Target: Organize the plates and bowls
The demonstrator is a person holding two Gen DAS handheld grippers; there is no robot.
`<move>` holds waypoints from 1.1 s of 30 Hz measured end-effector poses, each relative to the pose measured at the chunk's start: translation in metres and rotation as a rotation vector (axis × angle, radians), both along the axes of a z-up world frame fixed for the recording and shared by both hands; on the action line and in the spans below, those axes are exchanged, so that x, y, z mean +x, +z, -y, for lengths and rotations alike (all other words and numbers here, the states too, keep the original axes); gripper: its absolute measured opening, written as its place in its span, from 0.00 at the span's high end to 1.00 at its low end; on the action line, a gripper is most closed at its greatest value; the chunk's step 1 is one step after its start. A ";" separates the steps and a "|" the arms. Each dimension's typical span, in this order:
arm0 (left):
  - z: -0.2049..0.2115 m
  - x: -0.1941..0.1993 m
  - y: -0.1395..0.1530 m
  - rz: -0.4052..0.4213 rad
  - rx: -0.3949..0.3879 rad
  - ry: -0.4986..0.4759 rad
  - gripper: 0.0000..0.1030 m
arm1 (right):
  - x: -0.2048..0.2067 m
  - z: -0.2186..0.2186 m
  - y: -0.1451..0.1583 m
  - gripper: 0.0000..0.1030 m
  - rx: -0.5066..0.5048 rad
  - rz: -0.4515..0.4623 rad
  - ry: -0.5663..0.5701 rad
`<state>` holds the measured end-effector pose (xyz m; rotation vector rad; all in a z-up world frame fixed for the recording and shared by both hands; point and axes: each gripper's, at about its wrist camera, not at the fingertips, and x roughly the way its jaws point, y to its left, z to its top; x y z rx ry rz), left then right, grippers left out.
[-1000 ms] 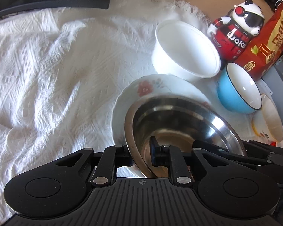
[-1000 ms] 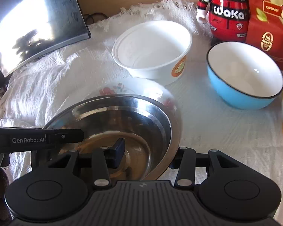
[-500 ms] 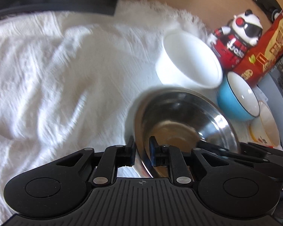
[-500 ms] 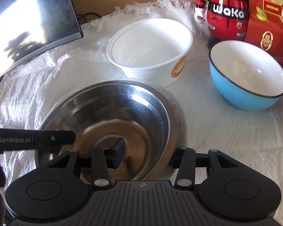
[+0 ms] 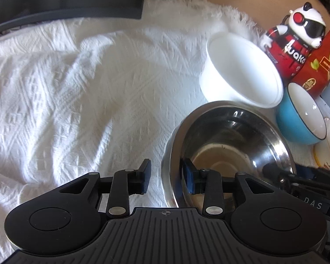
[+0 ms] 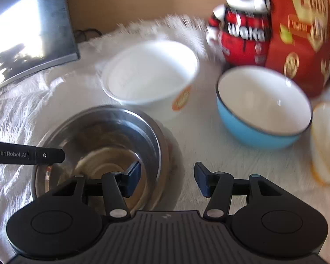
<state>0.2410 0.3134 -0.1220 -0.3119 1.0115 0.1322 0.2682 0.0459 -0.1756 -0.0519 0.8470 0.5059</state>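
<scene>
The left gripper [image 5: 166, 177], jaws opening, straddles the near rim of the shiny round stainless-steel bowl [image 5: 231, 140] (one pad outside, one inside), its pads clear of the metal. The right gripper [image 6: 167, 177], jaws likewise opening, straddles the opposite rim without pressing it. The steel bowl rests on the white textured cloth [image 5: 77, 92]. Just beyond it stands a white plastic bowl [image 6: 149, 74]; beside that, a blue bowl with white interior [image 6: 264, 107]. Behind them stand a red-and-black panda figurine [image 6: 242, 28] and a red printed bag [image 6: 303, 33].
</scene>
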 end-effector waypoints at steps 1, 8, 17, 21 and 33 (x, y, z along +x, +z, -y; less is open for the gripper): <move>0.000 0.003 -0.003 -0.007 -0.010 0.001 0.65 | 0.004 0.001 -0.004 0.48 0.016 -0.034 -0.005; -0.007 0.012 -0.020 -0.040 -0.117 0.012 0.74 | 0.014 -0.005 -0.023 0.49 0.093 -0.159 -0.009; -0.020 -0.004 -0.010 -0.074 -0.117 0.026 0.74 | -0.004 -0.011 -0.021 0.49 0.103 -0.208 -0.020; -0.026 -0.013 -0.005 -0.069 -0.137 0.036 0.74 | -0.014 -0.016 -0.023 0.49 0.108 -0.225 -0.003; -0.018 -0.030 0.066 0.189 -0.108 0.054 0.76 | -0.048 0.013 0.027 0.42 0.032 -0.059 -0.081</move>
